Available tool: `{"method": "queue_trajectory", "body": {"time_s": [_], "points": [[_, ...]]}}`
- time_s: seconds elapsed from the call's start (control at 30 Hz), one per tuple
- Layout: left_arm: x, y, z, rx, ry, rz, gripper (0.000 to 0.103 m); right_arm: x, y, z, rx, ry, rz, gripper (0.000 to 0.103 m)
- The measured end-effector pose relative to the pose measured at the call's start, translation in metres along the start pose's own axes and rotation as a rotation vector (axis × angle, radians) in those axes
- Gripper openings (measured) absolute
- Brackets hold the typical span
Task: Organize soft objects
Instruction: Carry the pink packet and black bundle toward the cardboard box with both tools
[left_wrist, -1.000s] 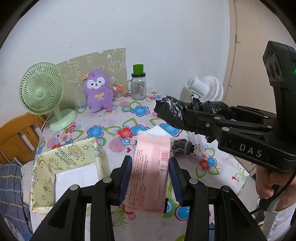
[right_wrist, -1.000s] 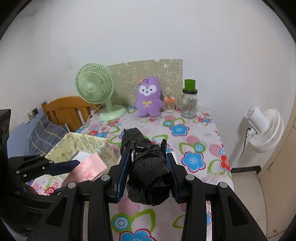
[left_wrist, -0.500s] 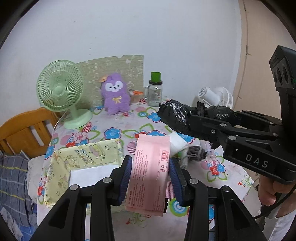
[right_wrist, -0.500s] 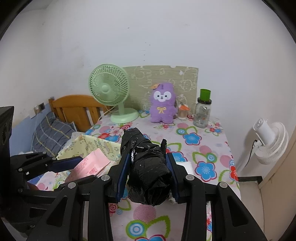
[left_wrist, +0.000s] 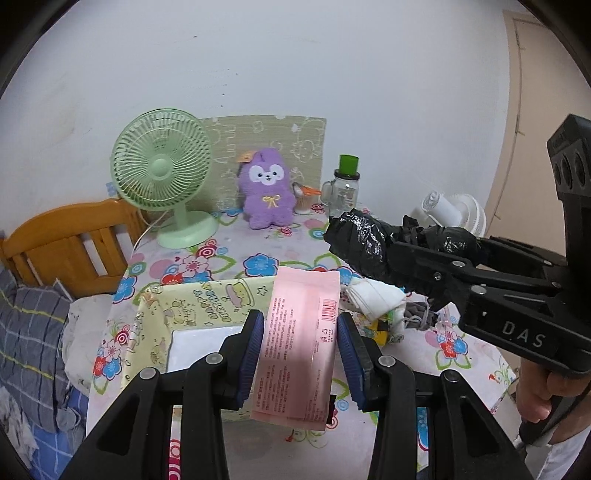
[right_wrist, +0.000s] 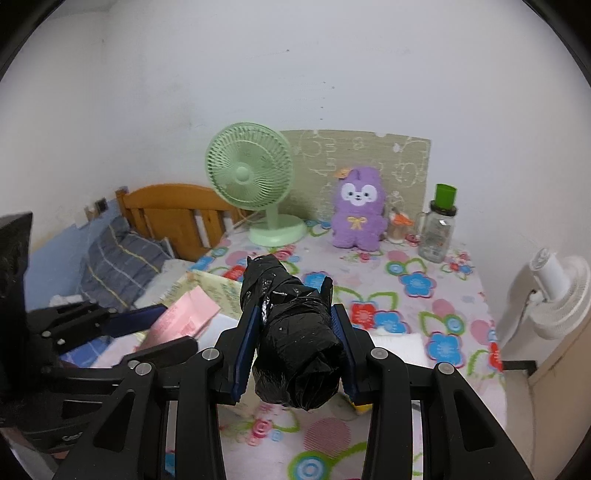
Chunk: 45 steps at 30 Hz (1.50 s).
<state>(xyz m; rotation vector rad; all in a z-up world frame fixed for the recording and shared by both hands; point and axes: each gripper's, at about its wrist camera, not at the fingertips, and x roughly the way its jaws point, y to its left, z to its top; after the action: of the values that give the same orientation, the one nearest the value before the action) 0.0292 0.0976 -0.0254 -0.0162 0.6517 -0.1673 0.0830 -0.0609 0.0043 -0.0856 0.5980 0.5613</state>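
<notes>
My left gripper (left_wrist: 300, 325) is shut on a flat pink packet (left_wrist: 301, 343) and holds it above the near edge of a yellow cartoon-print fabric box (left_wrist: 192, 306). My right gripper (right_wrist: 293, 321) is shut on a crumpled black plastic bundle (right_wrist: 291, 332) and holds it in the air over the table. The right gripper and its black bundle (left_wrist: 362, 240) also show in the left wrist view, to the right of the pink packet. A white cloth (left_wrist: 373, 299) and a grey item (left_wrist: 417, 314) lie on the floral tablecloth (left_wrist: 229, 258) below the bundle.
At the back stand a green desk fan (left_wrist: 162, 177), a purple plush toy (left_wrist: 266, 192) and a clear jar with a green lid (left_wrist: 345, 188). A white fan (right_wrist: 554, 295) sits off the table's right side. A wooden bed frame (right_wrist: 173, 214) and bedding lie left.
Both grippers have lifted and drawn back from the table with their loads; the table and back objects now appear farther away. The grips are unchanged.
</notes>
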Motion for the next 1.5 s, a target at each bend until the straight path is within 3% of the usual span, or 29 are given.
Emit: {"method": "queue_trajectory", "body": {"time_s": [0.73, 1.5], "points": [[0.004, 0.060, 0.003, -0.114, -0.004, 0.109, 0.042, 0.053, 0.041, 0.021, -0.078, 0.053, 0.056, 0.043], [0.028, 0.094, 0.000, -0.179, 0.059, 0.186, 0.042, 0.109, 0.051, 0.019, -0.073, 0.146, 0.097, 0.043]]}}
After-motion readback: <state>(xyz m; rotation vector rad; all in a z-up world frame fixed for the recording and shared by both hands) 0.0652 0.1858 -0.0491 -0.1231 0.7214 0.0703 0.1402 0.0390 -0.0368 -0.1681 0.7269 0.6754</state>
